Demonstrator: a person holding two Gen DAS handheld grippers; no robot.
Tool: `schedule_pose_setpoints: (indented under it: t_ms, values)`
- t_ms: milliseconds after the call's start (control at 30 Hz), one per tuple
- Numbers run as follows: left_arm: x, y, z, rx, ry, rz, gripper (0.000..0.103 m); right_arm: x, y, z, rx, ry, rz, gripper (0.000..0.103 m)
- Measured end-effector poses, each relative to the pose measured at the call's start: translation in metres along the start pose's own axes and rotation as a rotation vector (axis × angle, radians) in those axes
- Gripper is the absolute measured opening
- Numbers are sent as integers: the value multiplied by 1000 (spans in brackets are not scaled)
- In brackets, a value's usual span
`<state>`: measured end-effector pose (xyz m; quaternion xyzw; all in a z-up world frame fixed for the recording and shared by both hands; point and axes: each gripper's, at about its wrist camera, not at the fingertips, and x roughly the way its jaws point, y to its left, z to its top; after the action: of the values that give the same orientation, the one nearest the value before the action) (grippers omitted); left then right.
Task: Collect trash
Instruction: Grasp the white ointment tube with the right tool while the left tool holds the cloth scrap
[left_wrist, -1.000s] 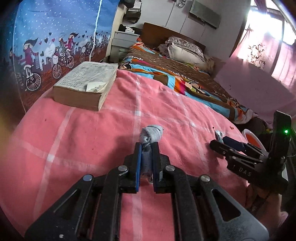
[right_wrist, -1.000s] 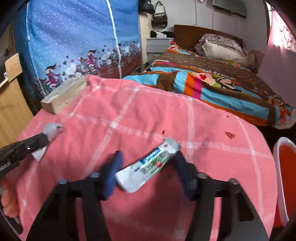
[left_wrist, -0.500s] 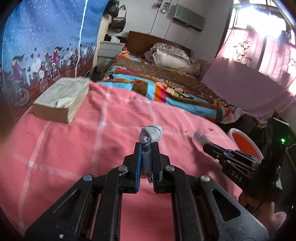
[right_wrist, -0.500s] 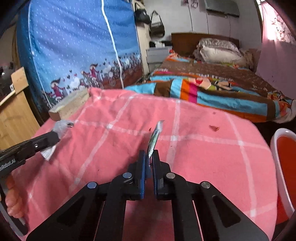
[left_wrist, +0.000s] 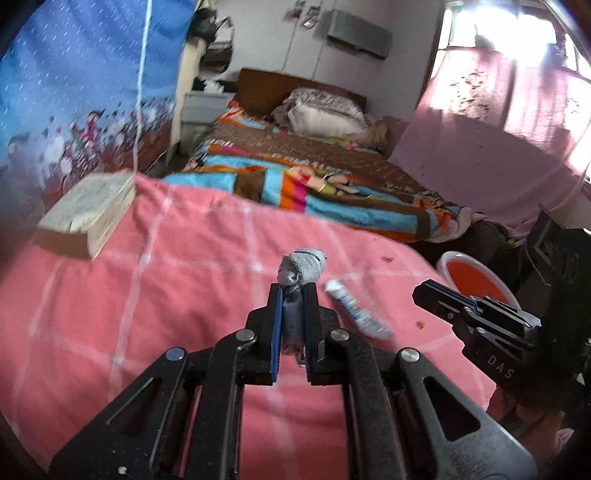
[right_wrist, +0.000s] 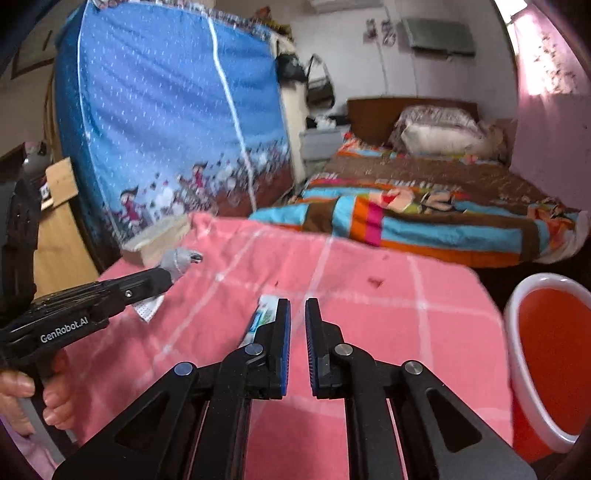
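My left gripper (left_wrist: 293, 291) is shut on a crumpled grey face mask (left_wrist: 303, 267) and holds it above the pink checked cloth (left_wrist: 166, 295). In the right wrist view the mask (right_wrist: 177, 260) sticks out of the left gripper's tip. A white and blue tube (left_wrist: 356, 310) lies on the cloth, right of the left gripper. My right gripper (right_wrist: 297, 306) is empty, its jaws a narrow gap apart; the tube (right_wrist: 264, 319) lies just left of its left finger, apart from it. A red basin with a white rim (right_wrist: 550, 354) stands off the cloth's right edge.
A thick old book (left_wrist: 88, 210) lies at the cloth's far left corner. A bed with a striped blanket (left_wrist: 332, 184) lies behind. A blue patterned wardrobe cover (right_wrist: 177, 129) stands at the left. Small red scraps (right_wrist: 376, 282) dot the cloth.
My right gripper held the tube pinched half a second ago; now its jaws have parted slightly and the tube lies on the cloth. Both grippers have lifted and swung right toward the basin.
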<state>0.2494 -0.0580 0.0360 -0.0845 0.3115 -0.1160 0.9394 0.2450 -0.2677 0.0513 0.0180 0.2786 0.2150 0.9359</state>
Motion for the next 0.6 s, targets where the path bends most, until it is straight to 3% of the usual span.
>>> schedule_pose_setpoints:
  t_ms: [100,167,333,367,433,600]
  values:
    - [-1,12,-5,-33,17,24,17,13,7,-4,-5,49,21,15]
    - [-2,18,-7,-50,24,33,16,23,13,-8,-4,74,35,48]
    - [-5,31,-7,-65,21,42,17,41,25,-12,-24,124,20,44]
    - [-5,31,-7,-66,21,42,17,44,27,-14,-29,133,12,33]
    - [-6,33,-8,-69,20,41,17,51,28,-16,-37,159,-21,23]
    - [-4,33,-9,-73,18,26,17,43,26,-19,-27,135,-7,20]
